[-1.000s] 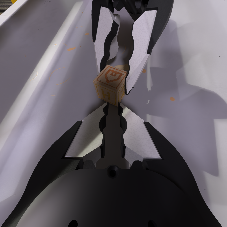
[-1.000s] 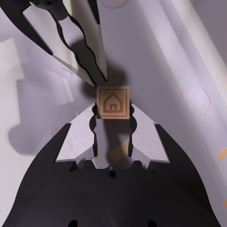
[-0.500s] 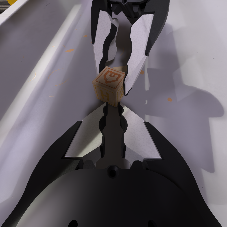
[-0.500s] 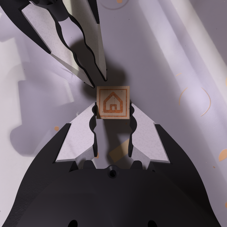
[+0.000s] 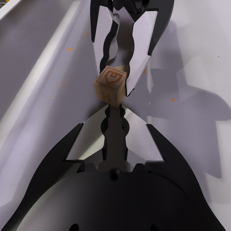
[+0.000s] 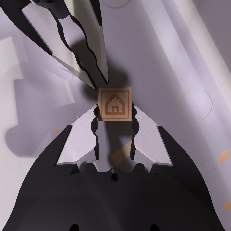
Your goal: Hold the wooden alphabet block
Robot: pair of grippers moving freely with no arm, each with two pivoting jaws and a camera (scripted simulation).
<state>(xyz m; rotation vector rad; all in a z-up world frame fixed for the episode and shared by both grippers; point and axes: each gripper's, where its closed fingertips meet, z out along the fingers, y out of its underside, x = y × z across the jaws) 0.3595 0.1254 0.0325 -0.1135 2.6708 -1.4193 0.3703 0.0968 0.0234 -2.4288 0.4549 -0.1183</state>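
The wooden alphabet block (image 6: 115, 104) is a small cube with an orange house drawing on top and a letter on its side. My right gripper (image 6: 115, 105) is shut on the block, one finger on each side face. In the left wrist view the block (image 5: 110, 87) sits between the right gripper's fingers (image 5: 137, 65), which come down from the top. My left gripper (image 5: 114, 105) is shut and empty, with its tips just short of the block's lower near corner. It also shows in the right wrist view (image 6: 101, 85), coming in from the upper left.
The pale lavender surface (image 5: 187, 37) has orange specks and thin ring marks. A raised white ridge (image 5: 31, 77) runs along the left in the left wrist view and along the right in the right wrist view (image 6: 200, 62). A tan strip (image 6: 121, 153) lies under the right gripper.
Hardly anything. The right gripper keeps its grip on the block, and the left gripper stays shut at the block's near corner, with only a slight drift of the view.
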